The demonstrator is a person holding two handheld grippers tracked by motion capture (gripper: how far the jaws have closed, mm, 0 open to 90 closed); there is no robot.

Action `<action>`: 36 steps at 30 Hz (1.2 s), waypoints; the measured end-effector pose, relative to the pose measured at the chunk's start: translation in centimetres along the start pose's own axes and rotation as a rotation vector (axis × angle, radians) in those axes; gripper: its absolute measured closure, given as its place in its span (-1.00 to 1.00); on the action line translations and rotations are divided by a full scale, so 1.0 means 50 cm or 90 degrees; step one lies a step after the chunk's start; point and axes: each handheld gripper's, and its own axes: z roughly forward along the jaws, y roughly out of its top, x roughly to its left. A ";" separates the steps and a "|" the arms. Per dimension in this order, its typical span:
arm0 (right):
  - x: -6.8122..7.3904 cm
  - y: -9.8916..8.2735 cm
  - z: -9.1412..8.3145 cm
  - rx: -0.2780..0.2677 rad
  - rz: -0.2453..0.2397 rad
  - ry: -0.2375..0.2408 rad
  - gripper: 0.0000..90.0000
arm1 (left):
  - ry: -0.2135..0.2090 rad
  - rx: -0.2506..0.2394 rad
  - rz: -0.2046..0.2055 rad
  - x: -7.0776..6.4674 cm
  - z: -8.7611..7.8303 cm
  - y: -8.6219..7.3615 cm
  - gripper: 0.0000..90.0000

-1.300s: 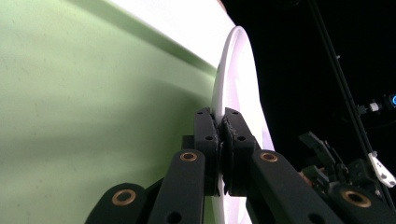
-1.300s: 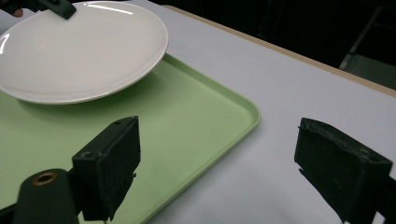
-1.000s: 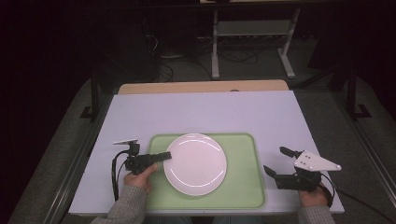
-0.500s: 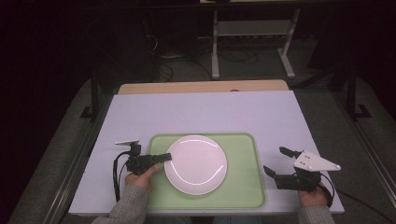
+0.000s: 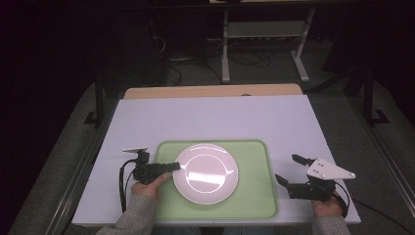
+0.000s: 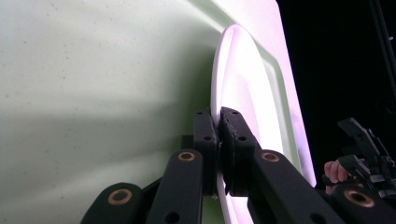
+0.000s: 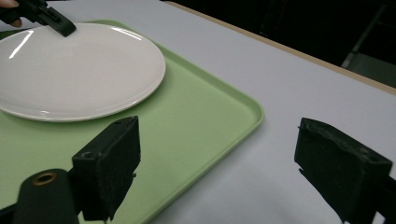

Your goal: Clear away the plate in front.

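A white plate [image 5: 206,173] lies on a green tray [image 5: 254,196] at the near middle of the table. My left gripper [image 5: 175,166] reaches in from the left and is shut on the plate's left rim. In the left gripper view its jaws [image 6: 218,128] pinch the thin rim of the plate [image 6: 243,93] above the tray [image 6: 93,70]. My right gripper [image 5: 288,169] hovers just off the tray's right edge, open and holding nothing. In the right gripper view the gripper [image 7: 224,158] has its jaws wide apart over the tray's corner [image 7: 210,121], with the plate [image 7: 79,70] beyond.
The tray sits on a white table top [image 5: 220,117] with a wooden strip [image 5: 210,91] along its far edge. A metal stand [image 5: 264,44] and cables stand on the dark floor behind. The left gripper [image 7: 51,18] appears far off in the right gripper view.
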 end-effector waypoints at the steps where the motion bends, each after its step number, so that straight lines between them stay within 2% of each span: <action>1: 0.000 0.000 0.000 0.000 0.000 0.000 -0.70 | 0.001 0.001 0.001 0.000 0.000 -0.001 0.88; 7: 0.000 0.000 0.000 -0.001 0.001 0.000 -0.70 | 0.019 0.008 0.003 0.000 0.003 -0.003 0.83; 10: 0.000 0.000 0.000 -0.001 0.001 0.001 -0.70 | 0.041 0.014 0.019 -0.003 0.005 -0.004 0.82; 17: 0.000 0.000 0.001 0.000 0.000 0.001 -0.70 | 0.047 0.016 0.023 -0.003 0.006 -0.004 0.80; 21: 0.000 0.000 0.000 -0.001 0.001 0.001 -0.70 | 0.058 0.021 0.035 -0.005 0.008 -0.008 0.72; 29: 0.000 0.000 0.000 -0.002 0.001 0.001 -0.70 | 0.062 0.024 0.044 -0.006 0.008 -0.009 0.67; 36: 0.000 0.000 0.001 0.001 0.000 0.001 -0.70 | 0.080 0.021 0.078 -0.016 0.002 -0.007 0.60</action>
